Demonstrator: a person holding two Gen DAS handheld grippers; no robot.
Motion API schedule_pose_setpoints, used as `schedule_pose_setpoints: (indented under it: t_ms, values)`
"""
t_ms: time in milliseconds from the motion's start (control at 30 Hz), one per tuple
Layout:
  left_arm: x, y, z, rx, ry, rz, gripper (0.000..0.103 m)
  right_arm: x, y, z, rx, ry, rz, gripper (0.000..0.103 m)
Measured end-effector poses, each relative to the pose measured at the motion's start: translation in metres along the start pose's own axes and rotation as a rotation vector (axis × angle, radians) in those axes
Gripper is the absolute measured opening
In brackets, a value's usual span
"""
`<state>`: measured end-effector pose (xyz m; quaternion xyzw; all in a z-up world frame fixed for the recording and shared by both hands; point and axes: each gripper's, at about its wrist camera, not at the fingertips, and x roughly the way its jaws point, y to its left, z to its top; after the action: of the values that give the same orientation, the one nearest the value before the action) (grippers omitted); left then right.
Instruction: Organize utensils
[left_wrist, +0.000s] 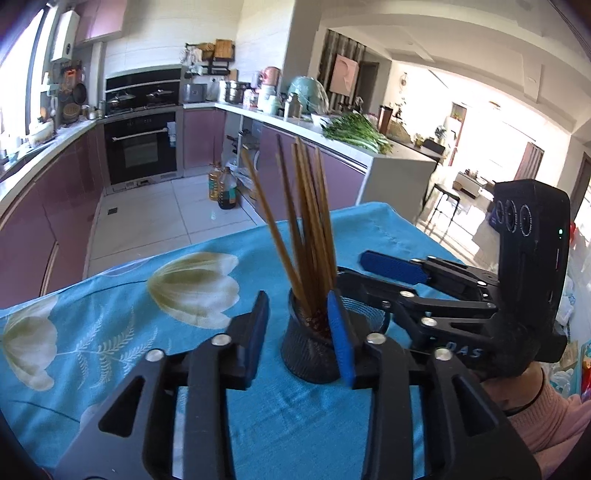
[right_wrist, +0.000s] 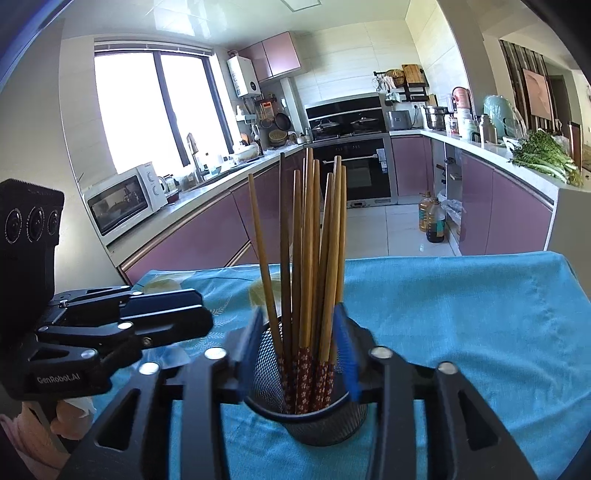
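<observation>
- Right tongs (right_wrist: 297, 354) stand spread on either side of the black mesh holder (right_wrist: 306, 424). Their blue pads (right_wrist: 345, 350) flank the rim and the bundle of chopsticks (right_wrist: 314, 258), and I cannot tell for sure whether a pad brushes the mesh. Nothing is pinched between them.
- Left tongs (left_wrist: 299, 332) are spread too. In the left wrist view the right-hand blue pad (left_wrist: 341, 339) sits in front of the holder's side, and the other pad (left_wrist: 258, 332) stands apart over the cloth. They hold nothing.
- Chopsticks stand upright in the holder, patterned red ends down and plain wooden ends fanned upward. One darker stick (right_wrist: 283, 240) leans among the lighter ones.
- Holder rests on the blue flowered cloth (right_wrist: 461, 314) that covers the tabletop, near its front edge as the cameras see it.
- My judgement is that the sticks are already gathered in their holder, so this step looks like a release, or the check just after one.
- Next, I would draw both tongs clear without knocking the holder. It is light and top-heavy with the long sticks, and a bumped rim could tip it.
- Beyond the tabletop lies the kitchen. An oven (right_wrist: 354, 173) is set in pink cabinets and greens (right_wrist: 546, 158) lie on the far counter.
</observation>
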<state>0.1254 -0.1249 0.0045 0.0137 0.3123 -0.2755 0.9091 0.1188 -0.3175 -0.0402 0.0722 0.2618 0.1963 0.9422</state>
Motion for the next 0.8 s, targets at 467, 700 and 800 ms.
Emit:
schedule_pose_setpoints:
  t_ms: [467, 700, 800]
  values:
    - [-0.084, 0.017, -0.051, -0.017, -0.271, 0.329, 0.097, -0.025, 0.035, -0.033, -0.111, -0.091, -0.092, 0.096]
    - [-0.110, 0.025, -0.072, -0.071, -0.330, 0.383, 0.097, -0.047, 0.051, -0.039, -0.159, -0.191, -0.128, 0.096]
    - [-0.118, 0.025, -0.079, -0.082, -0.346, 0.409, 0.097, -0.055, 0.054, -0.041, -0.157, -0.227, -0.138, 0.096]
